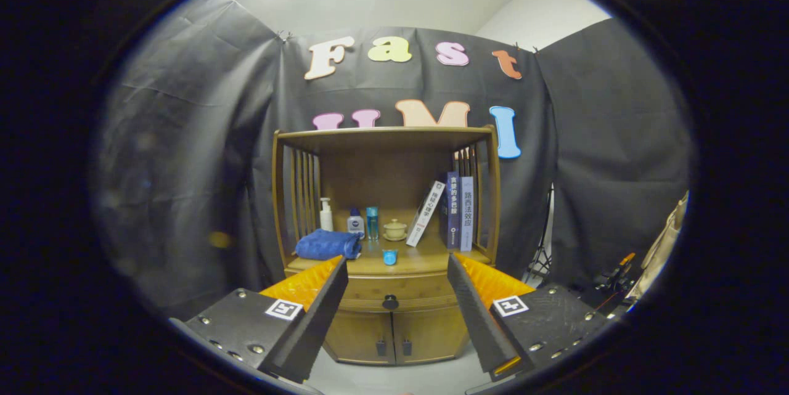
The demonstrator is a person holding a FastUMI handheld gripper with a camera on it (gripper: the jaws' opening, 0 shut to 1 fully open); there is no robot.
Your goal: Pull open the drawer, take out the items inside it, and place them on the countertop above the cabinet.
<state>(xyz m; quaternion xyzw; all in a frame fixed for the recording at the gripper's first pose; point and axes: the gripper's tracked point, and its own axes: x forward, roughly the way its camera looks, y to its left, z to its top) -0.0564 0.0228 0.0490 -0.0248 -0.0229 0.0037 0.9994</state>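
While gripper (397, 275) gapes wide w/ nothing held, drawer (388, 292) shut ahead betw. fingers, contents hidden, towel (328, 244) on countertop (425, 259)

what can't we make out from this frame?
- Drawer contents: gripper view, hidden behind its closed front.
- Drawer and countertop ends: covered by the open gripper fingers.
- Lower cabinet doors: sides cut by the fingers.
- Small blue cup: too small to tell contents.

Tool (394, 278) agape before closed drawer (389, 291)
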